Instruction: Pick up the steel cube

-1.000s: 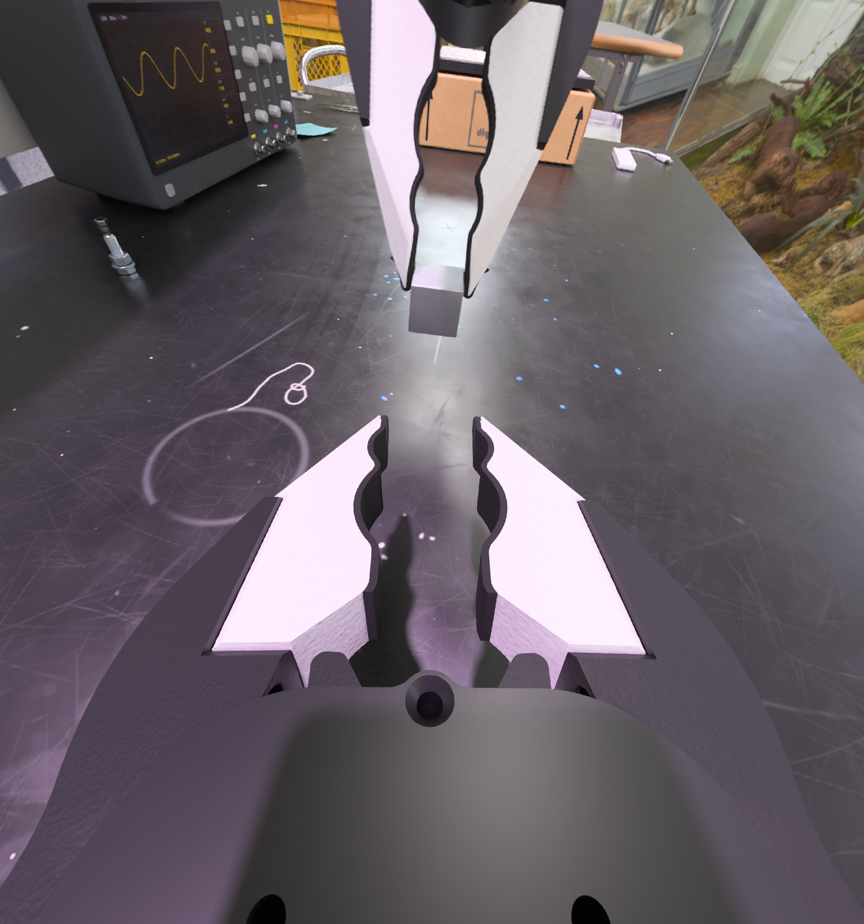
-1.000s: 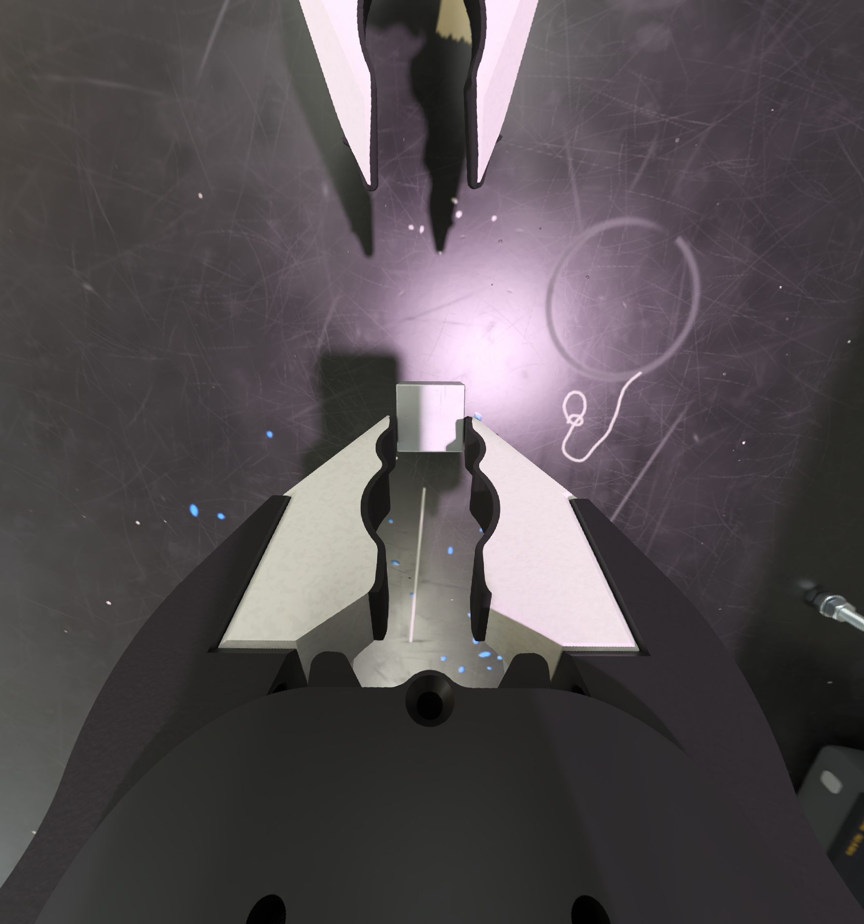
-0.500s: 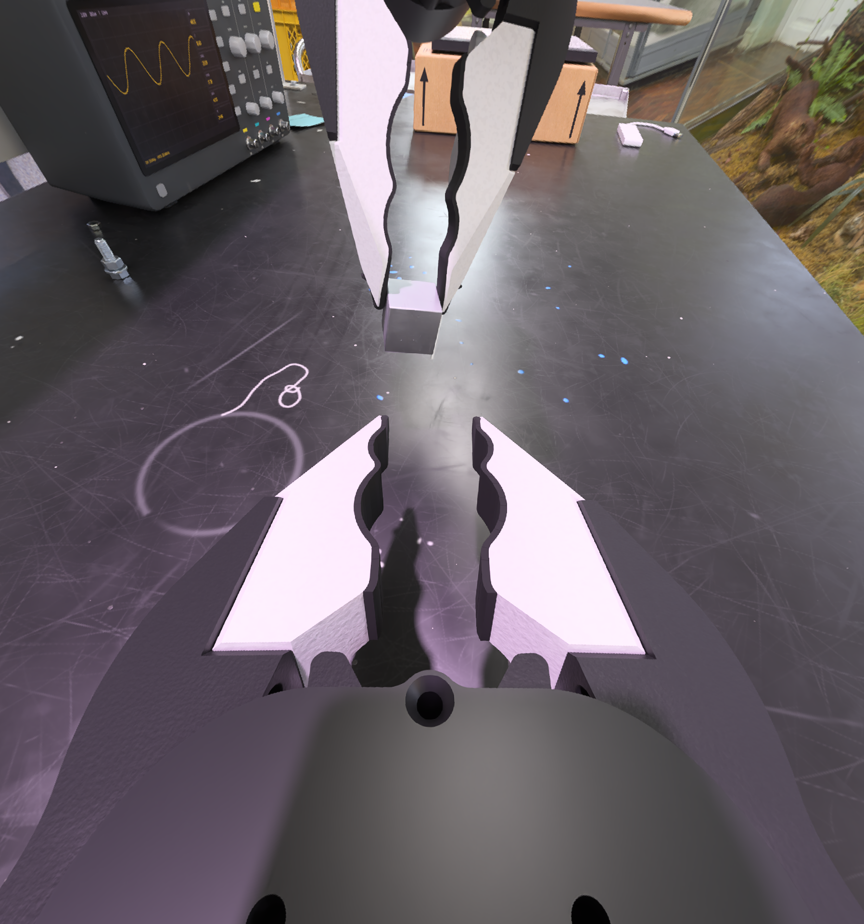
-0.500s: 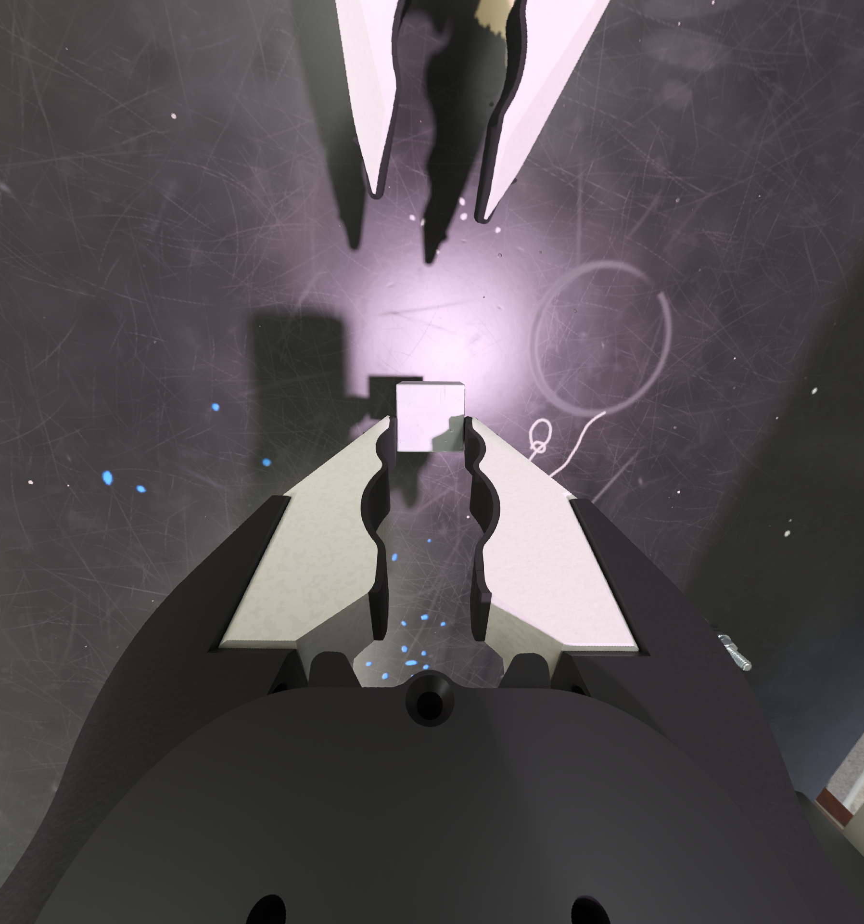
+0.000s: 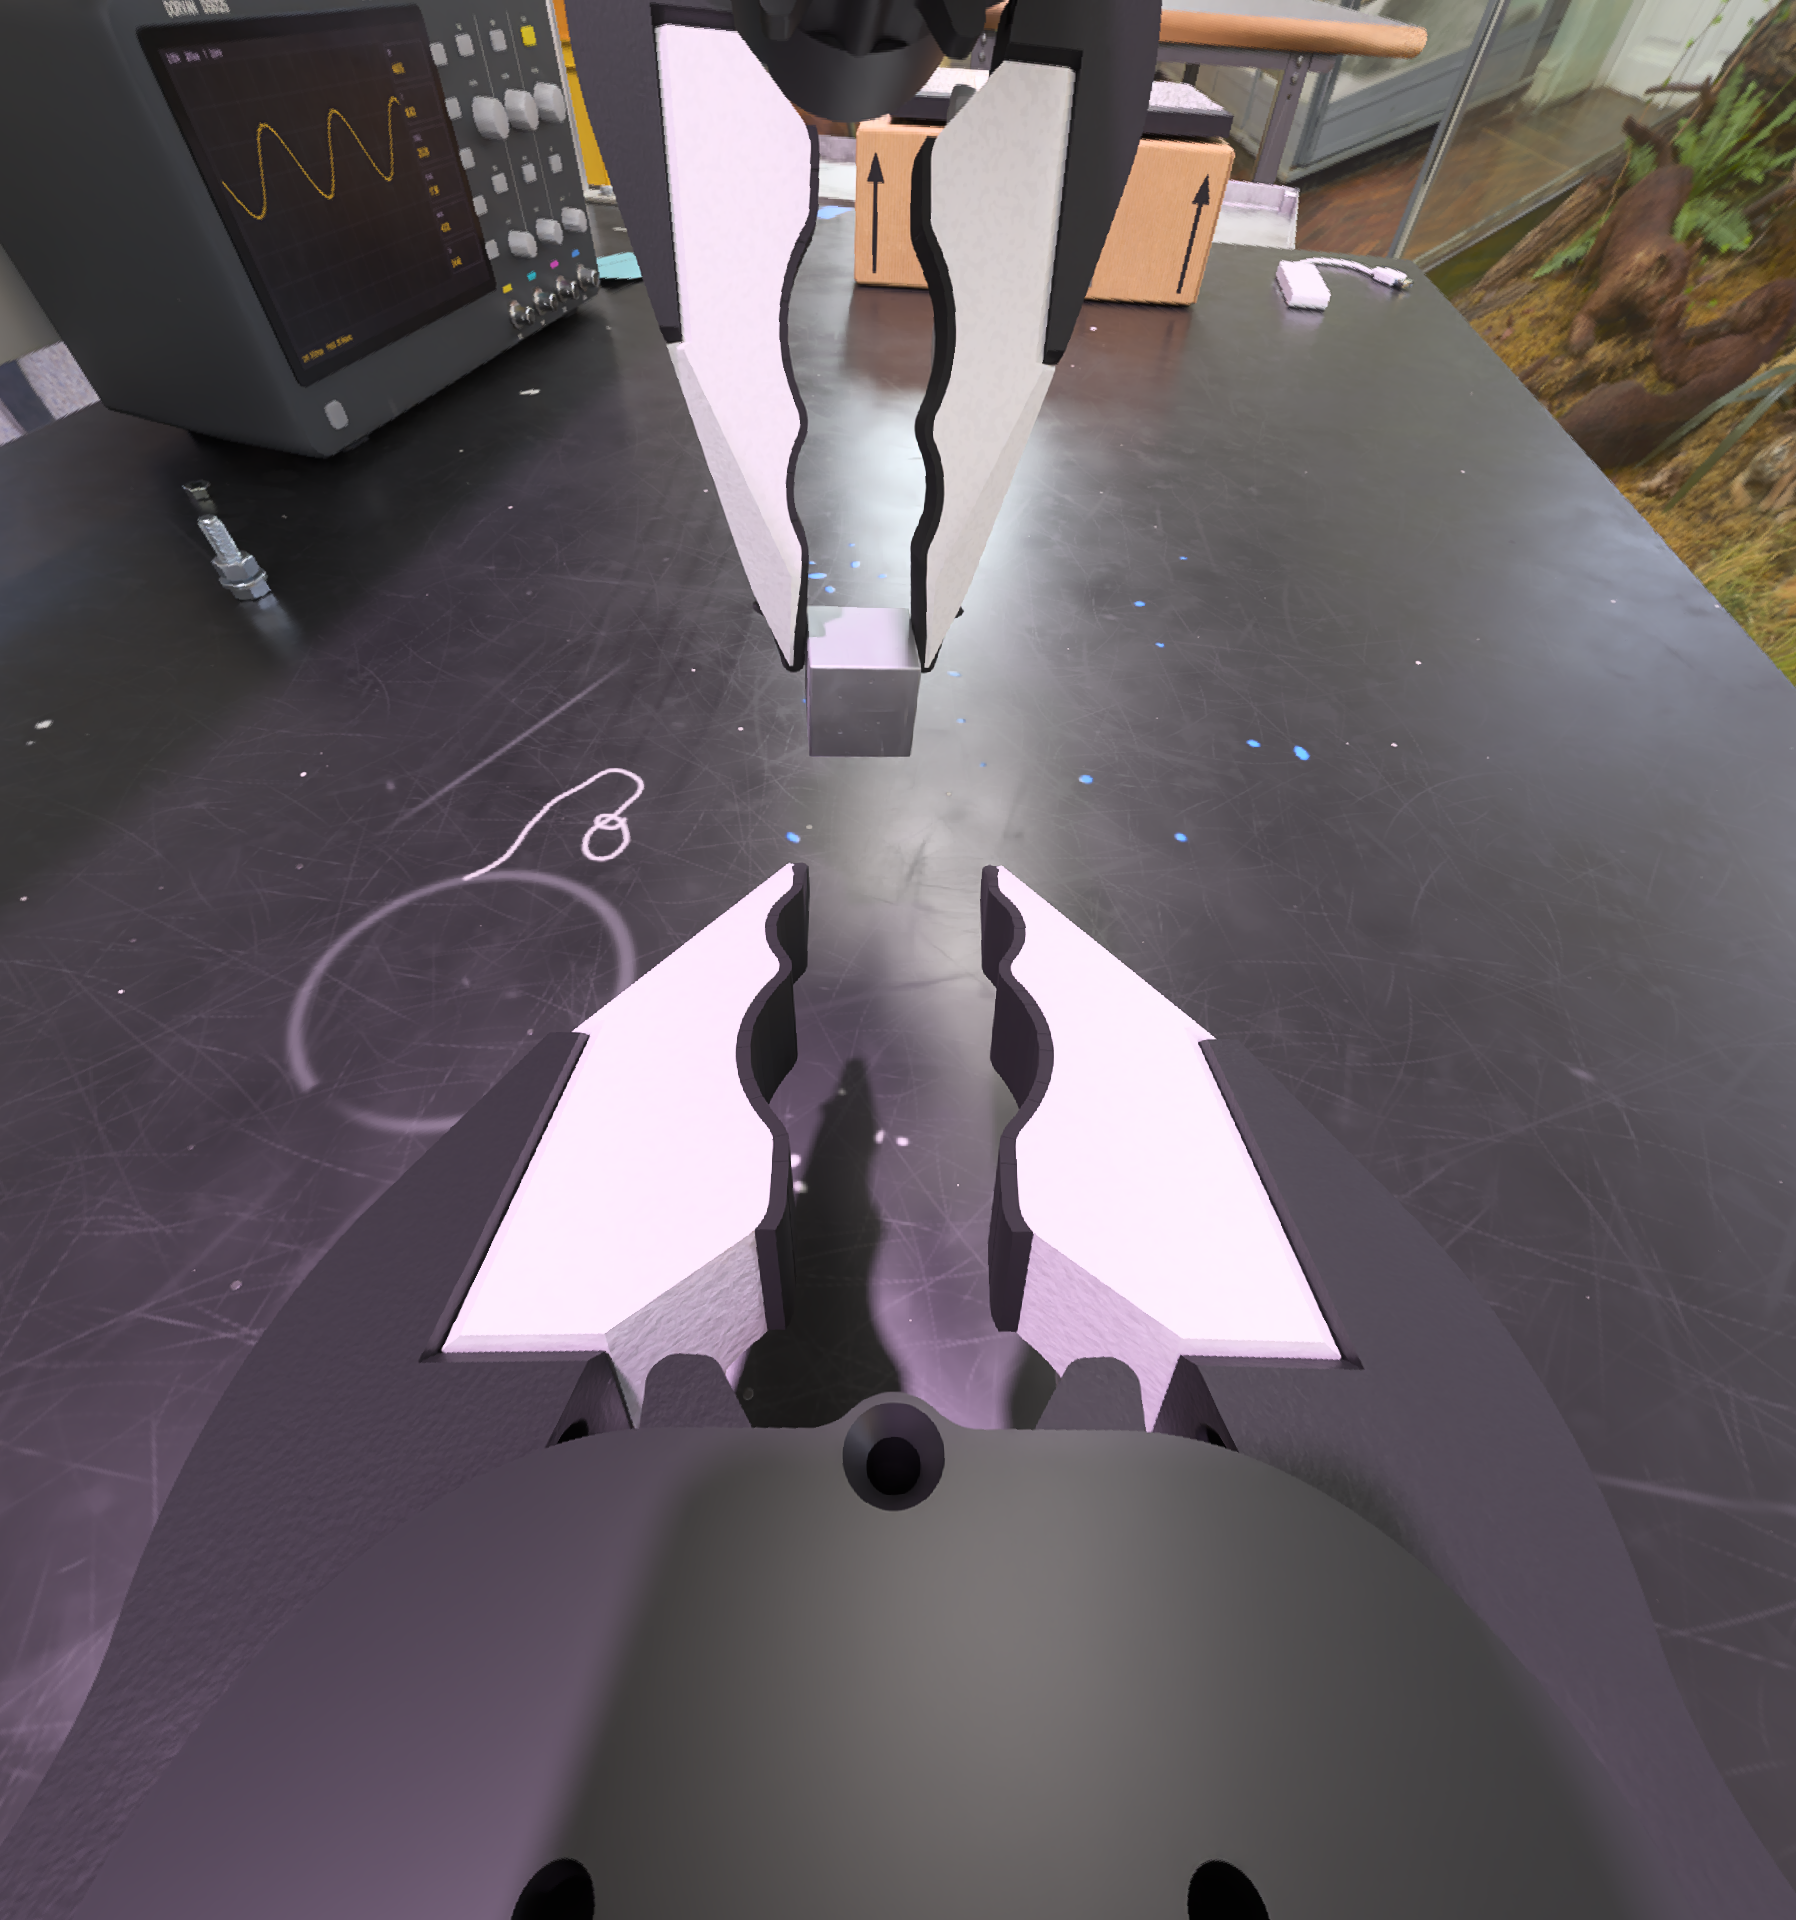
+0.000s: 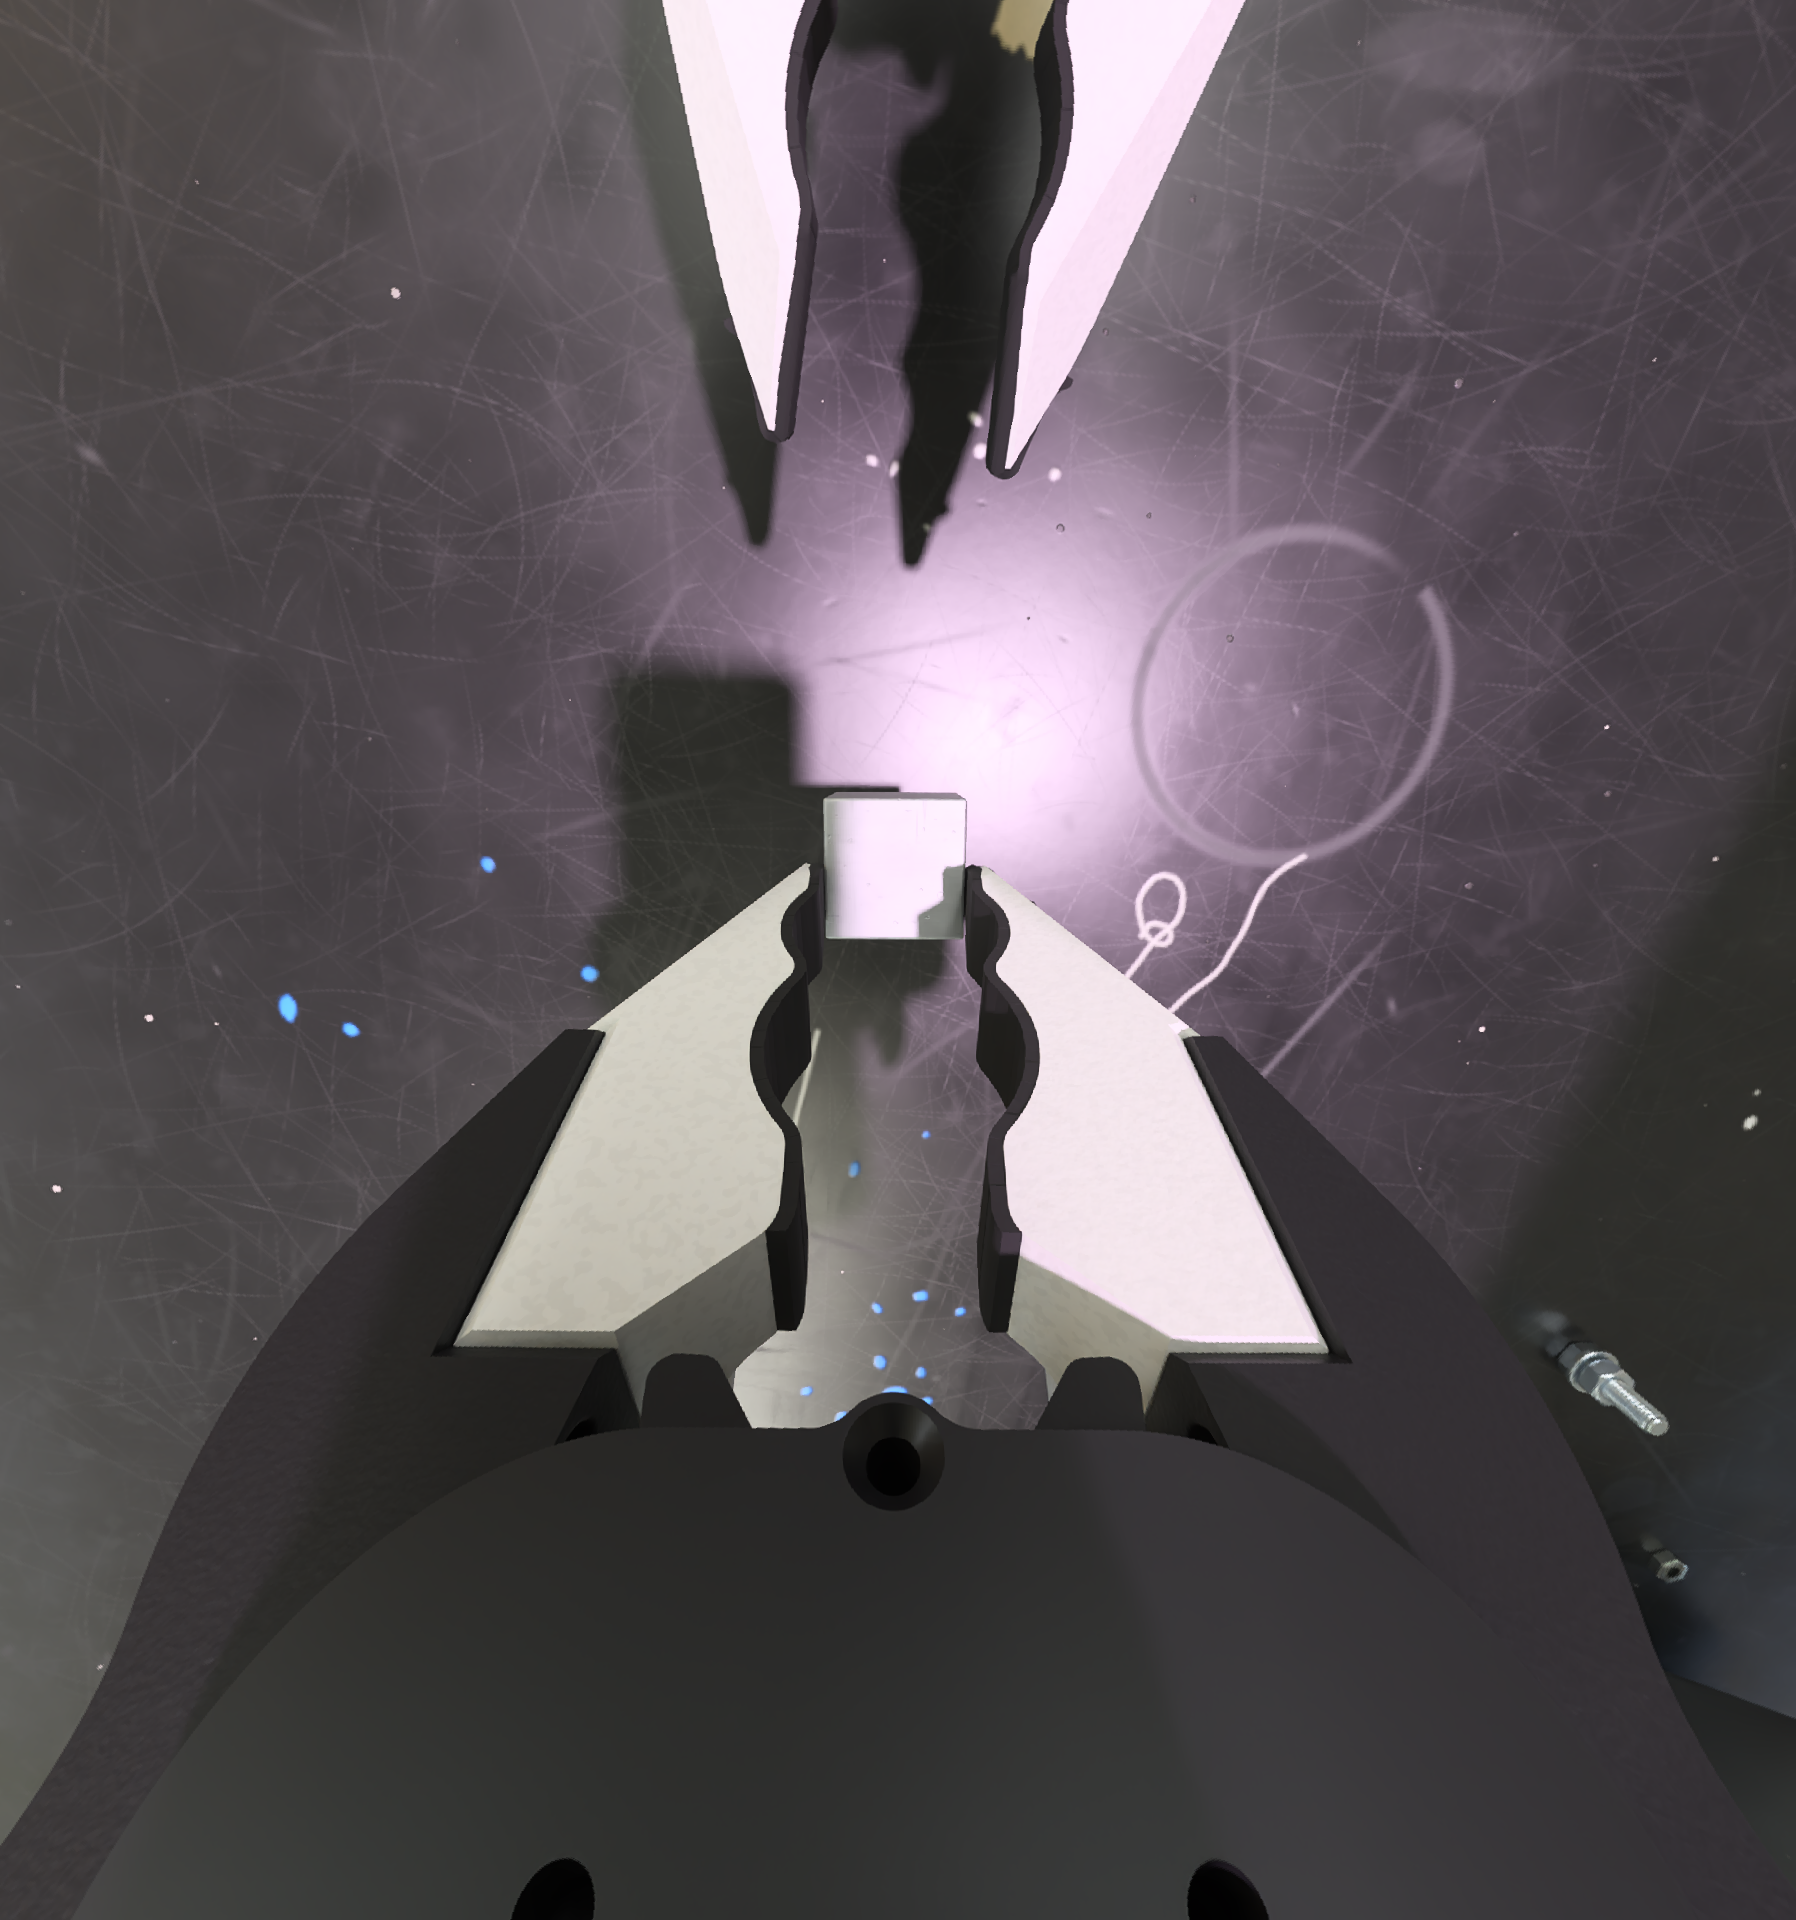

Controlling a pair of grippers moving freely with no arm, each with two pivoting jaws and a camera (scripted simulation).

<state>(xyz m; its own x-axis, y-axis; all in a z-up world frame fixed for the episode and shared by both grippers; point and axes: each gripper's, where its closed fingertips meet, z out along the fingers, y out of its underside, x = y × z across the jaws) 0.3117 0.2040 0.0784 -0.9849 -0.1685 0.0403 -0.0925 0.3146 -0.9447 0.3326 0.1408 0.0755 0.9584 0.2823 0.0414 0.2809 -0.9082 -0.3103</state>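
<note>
The steel cube [image 6: 894, 868] is small and shiny, held between the fingertips of my right gripper [image 6: 892, 883], which is shut on it and holds it above the dark table. Its shadow falls on the table to the left. In the left wrist view the cube [image 5: 861, 681] hangs at the tips of the right gripper [image 5: 861, 649], which points down from above. My left gripper [image 5: 892, 883] is open and empty, low over the table just in front of the cube. It shows in the right wrist view [image 6: 886, 452] at the top.
An oscilloscope [image 5: 281, 208] stands at the back left, a cardboard box [image 5: 1143, 218] at the back, a white adapter [image 5: 1309, 283] at the back right. A bolt [image 5: 229, 556] lies left; it also shows in the right wrist view [image 6: 1611, 1397]. The table edge [image 5: 1704, 582] runs along the right.
My right gripper has risen with the cube; the cube's shadow has drawn away from it on the table. My left gripper stays open and about in place.
</note>
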